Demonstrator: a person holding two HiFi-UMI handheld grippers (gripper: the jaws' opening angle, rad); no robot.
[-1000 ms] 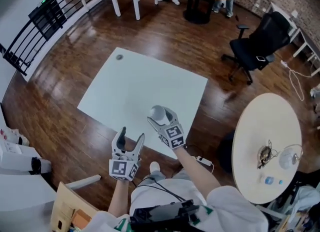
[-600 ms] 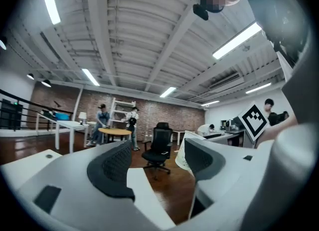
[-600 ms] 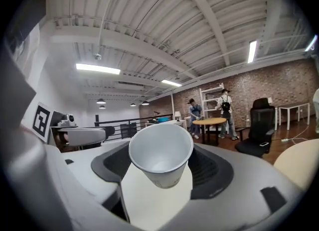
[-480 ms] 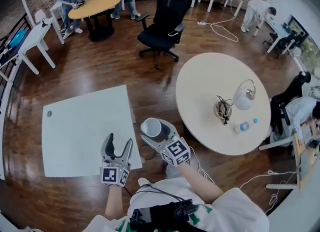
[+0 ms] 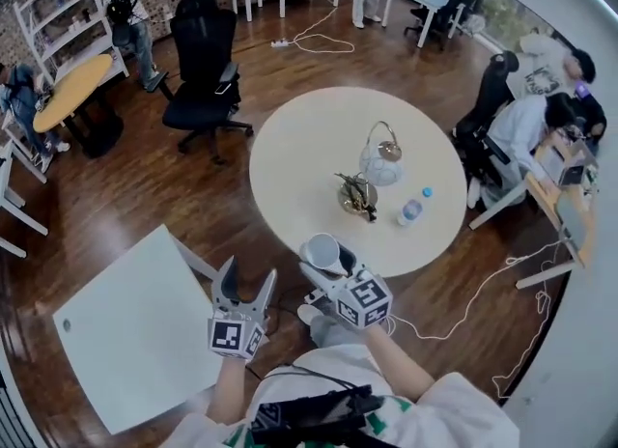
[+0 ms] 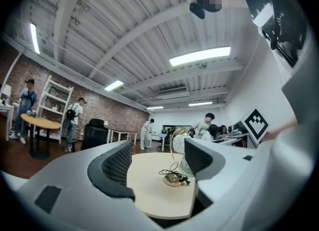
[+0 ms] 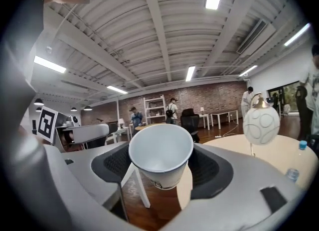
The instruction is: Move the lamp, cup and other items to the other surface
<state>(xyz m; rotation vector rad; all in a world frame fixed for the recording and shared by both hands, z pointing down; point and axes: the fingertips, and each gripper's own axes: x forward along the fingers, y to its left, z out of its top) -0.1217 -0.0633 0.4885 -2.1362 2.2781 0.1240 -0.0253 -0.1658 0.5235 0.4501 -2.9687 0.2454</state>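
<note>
Nearest the person, we are finding the left tool point(image 5: 246, 275) standing wide apart, with nothing between its dark ribbed pads. It is hovering over the plank floor point(image 5: 145, 195), just off the corner of the square white desk point(image 5: 126, 340), which is lying to its left.

Just beside it, the right tool point(image 5: 326, 257) is holding the cup point(image 7: 160, 159), with its pads pressing on opposite sides of the wall. The cup is white paper, thin-walled and tapered, with a rolled rim. It is sitting tilted, its mouth turning back up toward the person and its base pointing forward and down. It is hanging over the floor, just short of the near edge of the round desk point(image 5: 299, 147).

We are flagging one relation. The round desk is lying straight ahead of both tools, and the right tool is the nearer to it. In our judgement, a set-down there is calling for a short forward reach and a righting of the cup until its long axis is standing upright. We are not able to settle which desk the cup is bound for.

Farther on, near the middle of the round desk, the lamp point(image 5: 379, 166) is standing ahead and slightly right of the right tool. It has a brass dish base with dark cord bunched on it, a thin arched stem and a white patterned globe. A small clear bottle point(image 5: 412, 210) with a blue cap is resting near it; upright or lying, we cannot tell.

Beyond the desk, a black office chair point(image 5: 205, 60) is standing apart.
</note>
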